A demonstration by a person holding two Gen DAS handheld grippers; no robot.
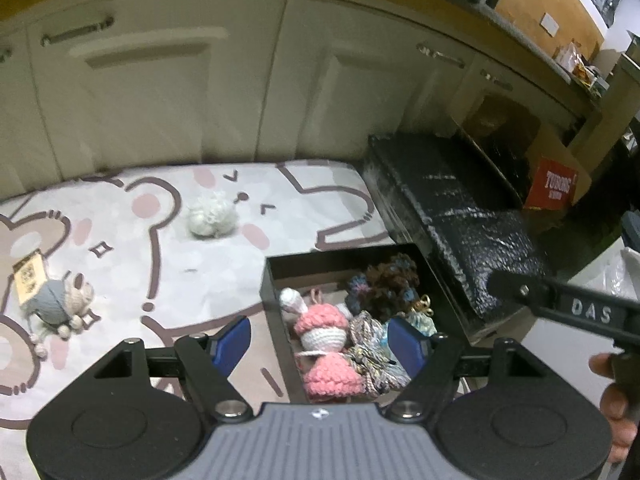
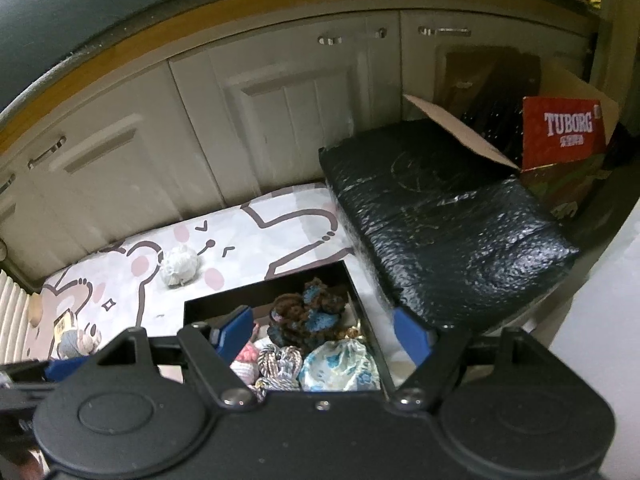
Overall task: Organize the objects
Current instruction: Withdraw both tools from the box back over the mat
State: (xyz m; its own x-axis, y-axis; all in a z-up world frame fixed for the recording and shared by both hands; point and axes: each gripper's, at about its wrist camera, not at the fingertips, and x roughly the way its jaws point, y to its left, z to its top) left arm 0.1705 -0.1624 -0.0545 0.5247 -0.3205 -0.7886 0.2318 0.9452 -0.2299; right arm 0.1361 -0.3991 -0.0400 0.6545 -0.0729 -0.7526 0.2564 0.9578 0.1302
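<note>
Two views: left wrist, left gripper spread and empty over the black box of crochet pieces, grey yarn doll alone on open mat; right wrist, right gripper likewise unclenched, box wedged beside black wrapped bundle, floral pouch visible.

Cream cabinet doors stand behind a black wrapped bundle beside a red Tuborg carton.

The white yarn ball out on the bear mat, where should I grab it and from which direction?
Grip the white yarn ball across its round middle, coming from above. It sits alone on the mat, apart from the black box, so both sides look free. It is soft and fluffy with no handle, so a squeeze at the widest part probably holds best. Both grippers look open and empty.
</note>
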